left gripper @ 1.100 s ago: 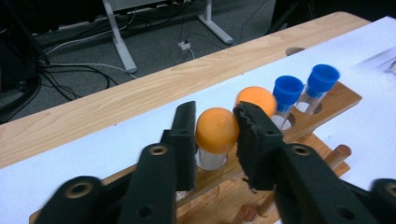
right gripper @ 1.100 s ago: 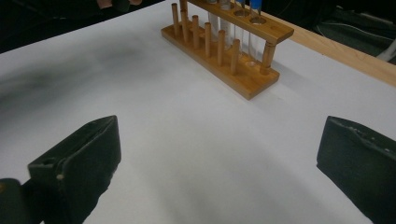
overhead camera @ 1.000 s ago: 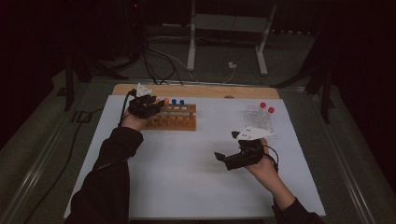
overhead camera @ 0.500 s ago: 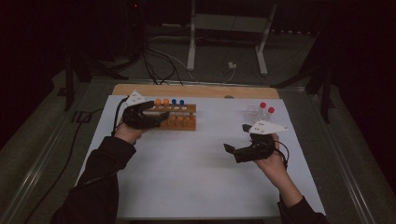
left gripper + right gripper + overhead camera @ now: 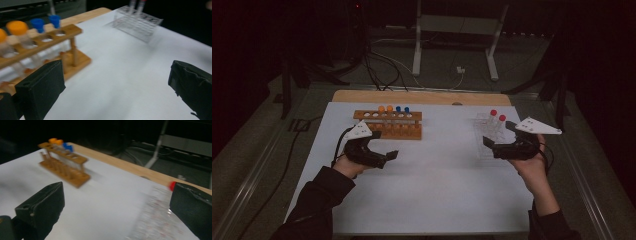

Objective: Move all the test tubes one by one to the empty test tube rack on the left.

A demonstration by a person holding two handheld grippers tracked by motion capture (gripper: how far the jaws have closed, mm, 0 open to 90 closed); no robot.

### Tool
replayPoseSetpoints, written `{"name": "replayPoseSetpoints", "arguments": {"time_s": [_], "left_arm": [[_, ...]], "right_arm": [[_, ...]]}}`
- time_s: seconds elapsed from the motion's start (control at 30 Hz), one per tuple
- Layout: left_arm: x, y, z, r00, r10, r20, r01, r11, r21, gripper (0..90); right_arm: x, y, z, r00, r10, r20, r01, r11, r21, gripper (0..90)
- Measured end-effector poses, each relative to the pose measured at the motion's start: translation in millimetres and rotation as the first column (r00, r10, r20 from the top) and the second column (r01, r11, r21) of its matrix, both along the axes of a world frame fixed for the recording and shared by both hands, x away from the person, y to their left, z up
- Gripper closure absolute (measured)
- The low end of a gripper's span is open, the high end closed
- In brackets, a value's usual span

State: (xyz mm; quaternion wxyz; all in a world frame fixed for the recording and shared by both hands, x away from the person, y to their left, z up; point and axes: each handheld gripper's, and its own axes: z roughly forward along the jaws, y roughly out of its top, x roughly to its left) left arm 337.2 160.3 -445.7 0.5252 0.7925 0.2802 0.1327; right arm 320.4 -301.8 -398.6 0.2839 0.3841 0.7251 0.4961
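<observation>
High view: L gripper (image 5: 384, 156) sits on the near side of the wooden rack (image 5: 388, 124), jaws spread wide, nothing held, pointing right across the white mat (image 5: 432, 195). One sec ago it was up at the rack's left end, over the tubes; half a sec ago it was still on the rack. Now it has pulled back toward the person and clear of the rack. R gripper (image 5: 497, 145) has swung from mid-mat near right to just beside the clear rack (image 5: 486, 131), jaws apart, also empty, tips at the rack's near edge. Orange-cap tubes (image 5: 385, 109) and blue-cap tubes (image 5: 402, 109) stand in the wooden rack's far row. Two red-cap tubes (image 5: 497, 116) stand upright in the clear rack.

Left gripper view: both black pads wide apart w/ bare mat between them. Wooden rack (image 5: 45, 50) at left, close by; an orange cap (image 5: 17, 27) and blue caps (image 5: 46, 21) are in their holes. Clear rack (image 5: 137, 23) far off, red-capped tubes rising out of frame.

Right gripper view: jaws wide apart, empty. Blurred, so hand prob. in motion. Wooden rack (image 5: 63, 162) far left; clear rack (image 5: 160, 220) just ahead at right, a red cap (image 5: 172, 186) peeking past the right jaw.

Judgement: L hand came away w/o a tube, so no transfer is under way yet. The R hand closing in on the clear rack suggests the red tubes are the next pick, prob. for the wooden rack's free holes.
</observation>
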Motion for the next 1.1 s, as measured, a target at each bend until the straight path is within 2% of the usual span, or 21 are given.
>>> {"name": "replayPoseSetpoints", "arguments": {"time_s": [0.17, 0.2, 0.3, 0.43, 0.63, 0.8, 0.9, 1.1], "left_arm": [[-12.3, -1.5, -8.3, 0.9995, -0.032, -0.003, 0.032, 0.9994, 0.01, 1.4], [-14.5, -2.3, -9.8, 0.9995, -0.031, 0.001, 0.031, 0.9993, 0.021, 1.4], [-19.0, -3.5, -14.5, 0.9989, -0.047, -0.006, 0.047, 0.9987, 0.018, 1.4], [-22.7, -6.2, -20.4, 0.9979, -0.064, -0.012, 0.064, 0.9975, 0.03, 1.4], [-22.7, -8.0, -22.3, 0.9969, -0.077, -0.018, 0.077, 0.9967, 0.026, 1.4], [-22.4, -9.6, -25.1, 0.9962, -0.084, -0.025, 0.084, 0.996, 0.031, 1.4], [-22.4, -10.6, -25.9, 0.9959, -0.086, -0.027, 0.087, 0.9957, 0.032, 1.4], [-22.1, -10.2, -26.4, 0.996, -0.085, -0.03, 0.086, 0.996, 0.027, 1.4]], "right_arm": [[11.4, -23.0, -6.8, 0.9969, -0.078, -0.011, 0.078, 0.997, -0.024, 0.0], [14.9, -27.3, -9.4, 0.9951, -0.097, -0.018, 0.097, 0.995, -0.03, 0.0], [25.7, -38.9, -18.3, 0.9897, -0.135, -0.046, 0.134, 0.99, -0.038, 0.1], [39.7, -50.5, -28.8, 0.9808, -0.176, -0.083, 0.173, 0.984, -0.047, 4.7], [56.4, -60.2, -39.4, 0.9689, -0.214, -0.123, 0.209, 0.976, -0.058, 19.0], [69.4, -66.3, -50.4, 0.9632, -0.217, -0.158, 0.21, 0.976, -0.061, 39.3], [77.9, -66.0, -57.2, 0.9616, -0.204, -0.183, 0.195, 0.979, -0.066, 46.4], [93.1, -60.8, -67.0, 0.9563, -0.203, -0.211, 0.194, 0.979, -0.064, 55.0]]}}
